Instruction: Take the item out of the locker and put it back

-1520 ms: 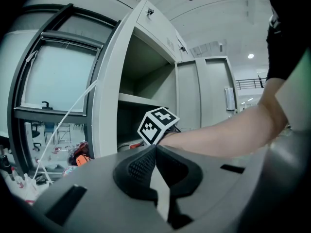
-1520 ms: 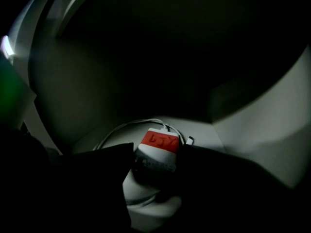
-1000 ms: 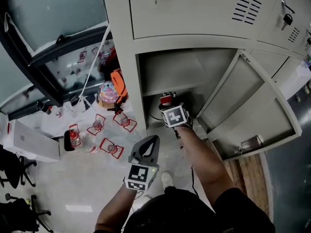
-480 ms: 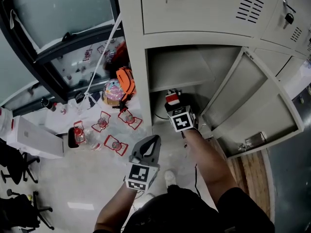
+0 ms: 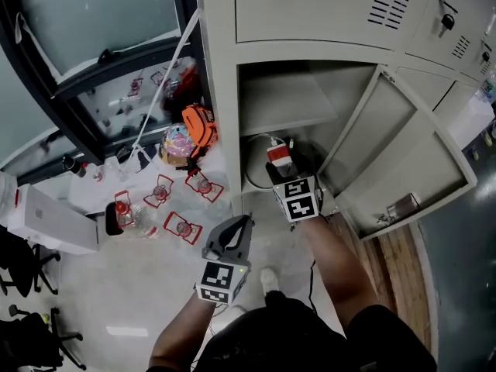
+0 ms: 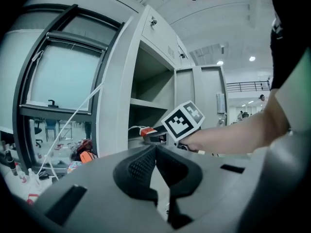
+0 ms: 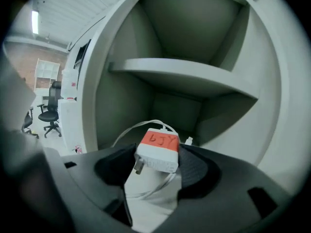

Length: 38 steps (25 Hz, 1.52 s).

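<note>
While left gripper (image 6: pixel 155 148) sits closed | right gripper (image 7: pixel 156 160) clamps charger (image 7: pixel 157 150)

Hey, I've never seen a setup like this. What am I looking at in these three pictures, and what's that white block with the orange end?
There is no robot here: a person holds a two-jaw gripper in each hand. The head view comes from a camera on the person's head, looking down at both arms and an open locker. The other two come from cameras riding on the grippers, looking along their jaws. The right gripper is closed on a white charger with an orange label, at the lower compartment, cable attached. The left gripper is shut and empty, away from the locker. Red-framed clutter lies on the floor by the window.
</note>
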### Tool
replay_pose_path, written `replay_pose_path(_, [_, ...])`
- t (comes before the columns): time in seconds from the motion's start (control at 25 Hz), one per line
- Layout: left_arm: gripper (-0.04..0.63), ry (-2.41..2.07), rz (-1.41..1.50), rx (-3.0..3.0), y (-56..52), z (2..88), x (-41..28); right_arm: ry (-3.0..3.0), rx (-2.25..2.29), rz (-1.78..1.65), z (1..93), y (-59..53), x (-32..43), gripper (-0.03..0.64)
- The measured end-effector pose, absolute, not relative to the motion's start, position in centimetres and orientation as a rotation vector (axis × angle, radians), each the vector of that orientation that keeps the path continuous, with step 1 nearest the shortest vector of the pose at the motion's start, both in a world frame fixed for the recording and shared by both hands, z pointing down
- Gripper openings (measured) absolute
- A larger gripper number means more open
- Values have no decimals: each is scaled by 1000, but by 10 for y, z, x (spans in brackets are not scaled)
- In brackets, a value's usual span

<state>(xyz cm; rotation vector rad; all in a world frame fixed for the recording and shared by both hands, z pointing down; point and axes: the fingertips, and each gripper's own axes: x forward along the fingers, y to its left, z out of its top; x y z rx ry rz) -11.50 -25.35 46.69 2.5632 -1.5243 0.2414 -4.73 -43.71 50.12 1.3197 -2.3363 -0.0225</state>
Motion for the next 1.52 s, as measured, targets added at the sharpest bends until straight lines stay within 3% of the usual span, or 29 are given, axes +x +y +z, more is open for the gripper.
replay_pose_path(0.84, [5, -1360, 227, 2659, -147, 464, -125, -2405, 1494, -66, 435, -263, -36, 270])
replay_pose_path(1.52, [5, -1474, 201, 2648, -109, 447, -63, -2478, 1418, 0, 444, -167, 26, 270])
